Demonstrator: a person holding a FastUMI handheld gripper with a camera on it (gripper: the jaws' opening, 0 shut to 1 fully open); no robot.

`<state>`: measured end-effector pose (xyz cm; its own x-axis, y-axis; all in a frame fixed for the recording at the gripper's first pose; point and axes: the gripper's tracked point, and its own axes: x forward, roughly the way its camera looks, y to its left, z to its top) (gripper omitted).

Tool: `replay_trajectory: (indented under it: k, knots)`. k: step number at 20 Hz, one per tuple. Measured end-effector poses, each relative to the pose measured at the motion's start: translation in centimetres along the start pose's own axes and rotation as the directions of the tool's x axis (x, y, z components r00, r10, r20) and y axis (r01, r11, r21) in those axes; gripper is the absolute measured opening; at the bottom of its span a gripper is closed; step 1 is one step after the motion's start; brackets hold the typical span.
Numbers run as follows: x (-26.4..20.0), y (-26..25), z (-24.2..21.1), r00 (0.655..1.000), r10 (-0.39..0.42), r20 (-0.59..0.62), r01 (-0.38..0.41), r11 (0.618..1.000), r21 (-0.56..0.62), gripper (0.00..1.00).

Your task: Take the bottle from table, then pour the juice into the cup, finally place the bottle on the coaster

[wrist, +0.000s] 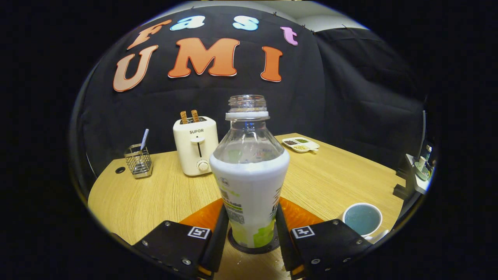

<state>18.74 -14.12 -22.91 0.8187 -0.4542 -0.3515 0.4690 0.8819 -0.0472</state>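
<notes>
Two fingers of the tongs point(251, 233) close against the uncapped bottle point(249, 182), which stands upright on the dark coaster point(253, 247). Left on the surface point(155, 194): wire holder point(138, 161), toaster point(195, 146); right: the cup point(362, 219).

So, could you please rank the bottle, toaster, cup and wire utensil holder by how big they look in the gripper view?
1. Bottle, held between the fingers of the gripper, so nearness inflates it.
2. Toaster.
3. Cup and wire utensil holder look about alike; the cup sits nearer, so I won't rank them.
</notes>
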Motion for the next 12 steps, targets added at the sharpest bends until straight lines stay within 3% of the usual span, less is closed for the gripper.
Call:
replay_trajectory:
  k: [8,9,12]
  knots:
    - [-0.4,-0.2,-0.2,1.0,-0.01,0.006,0.01,1.0,0.001,0.68]
    - [-0.7,-0.5,-0.1,1.0,-0.016,0.009,0.016,1.0,-0.002,0.79]
    - [-1.8,-0.8,0.1,1.0,-0.018,0.01,0.018,1.0,0.001,0.89]
